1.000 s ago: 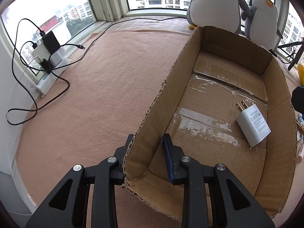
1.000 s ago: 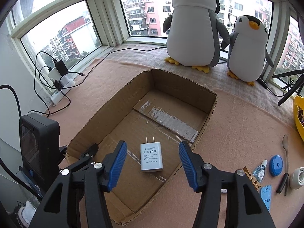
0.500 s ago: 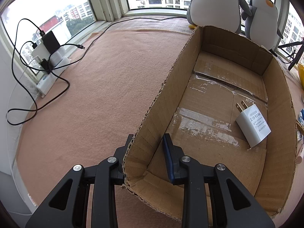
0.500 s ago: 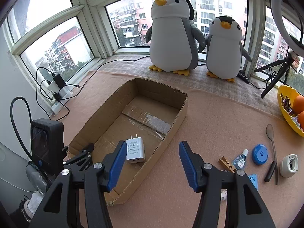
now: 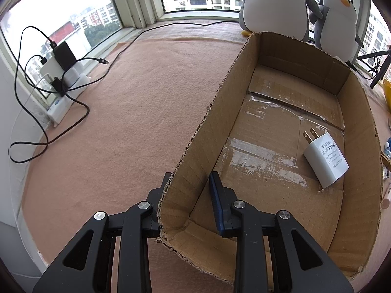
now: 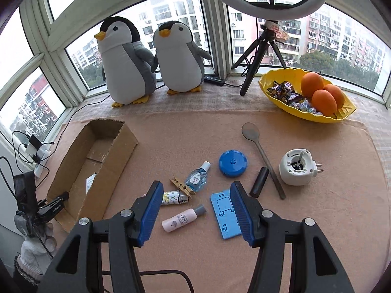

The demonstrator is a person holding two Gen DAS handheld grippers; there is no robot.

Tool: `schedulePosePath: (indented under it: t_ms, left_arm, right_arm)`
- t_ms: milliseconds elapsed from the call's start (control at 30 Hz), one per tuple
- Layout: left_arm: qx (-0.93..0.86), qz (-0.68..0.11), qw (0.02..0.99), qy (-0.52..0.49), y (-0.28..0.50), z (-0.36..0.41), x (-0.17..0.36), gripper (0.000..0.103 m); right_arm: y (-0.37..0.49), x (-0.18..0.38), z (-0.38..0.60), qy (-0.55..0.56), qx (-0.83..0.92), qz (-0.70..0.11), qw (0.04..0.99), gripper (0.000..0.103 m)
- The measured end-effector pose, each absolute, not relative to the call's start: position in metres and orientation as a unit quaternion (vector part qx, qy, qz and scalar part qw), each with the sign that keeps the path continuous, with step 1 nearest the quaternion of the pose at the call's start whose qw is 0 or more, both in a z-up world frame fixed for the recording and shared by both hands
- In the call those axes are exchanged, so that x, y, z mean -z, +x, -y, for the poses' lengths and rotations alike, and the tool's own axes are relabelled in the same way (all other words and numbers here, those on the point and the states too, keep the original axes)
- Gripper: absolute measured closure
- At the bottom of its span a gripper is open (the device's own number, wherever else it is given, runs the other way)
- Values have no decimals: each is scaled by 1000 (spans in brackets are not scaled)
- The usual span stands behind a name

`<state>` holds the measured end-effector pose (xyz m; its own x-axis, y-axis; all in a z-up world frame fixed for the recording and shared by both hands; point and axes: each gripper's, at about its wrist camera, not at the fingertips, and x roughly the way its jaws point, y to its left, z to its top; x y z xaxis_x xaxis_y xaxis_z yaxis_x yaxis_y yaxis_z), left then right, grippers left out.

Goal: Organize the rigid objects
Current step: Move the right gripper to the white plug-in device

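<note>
An open cardboard box point(image 5: 200, 141) point(image 6: 122, 144) lies on the pink mat with a white plug adapter point(image 5: 325, 161) point(image 6: 90, 182) inside. My left gripper point(image 5: 189, 185) is shut on the box's near left wall, one finger outside, one inside. My right gripper point(image 6: 195, 205) is open and empty, above loose items: a pink bottle point(image 6: 183, 219), a blue plastic stand point(image 6: 224, 213), a patterned tube point(image 6: 174, 199), a clothespin point(image 6: 182, 186), a blue liquid bottle point(image 6: 198, 177), a blue tape measure point(image 6: 232, 163), a spoon point(image 6: 259, 151), a black cylinder point(image 6: 259, 182), a white plug-in device point(image 6: 297, 167).
Two plush penguins point(image 6: 127, 61) stand at the window. A yellow bowl point(image 6: 305, 112) holds oranges and sweets at the back right. A ring-light tripod point(image 6: 259, 56) stands behind. A power strip with black cables point(image 5: 58, 83) lies at the left mat edge.
My right gripper has risen and swung right, away from the box, and now faces the loose items. The left gripper and box have not moved.
</note>
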<state>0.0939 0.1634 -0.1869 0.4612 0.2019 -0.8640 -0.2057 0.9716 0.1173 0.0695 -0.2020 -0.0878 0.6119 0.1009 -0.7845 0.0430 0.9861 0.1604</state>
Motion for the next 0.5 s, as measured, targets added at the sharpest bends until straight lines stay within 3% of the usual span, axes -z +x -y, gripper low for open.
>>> schedulePosePath:
  t_ms: [500]
  left_arm:
    - [-120, -505, 855, -1, 94, -164, 187, 76]
  right_arm:
    - [84, 145, 349, 275, 143, -462, 831, 50]
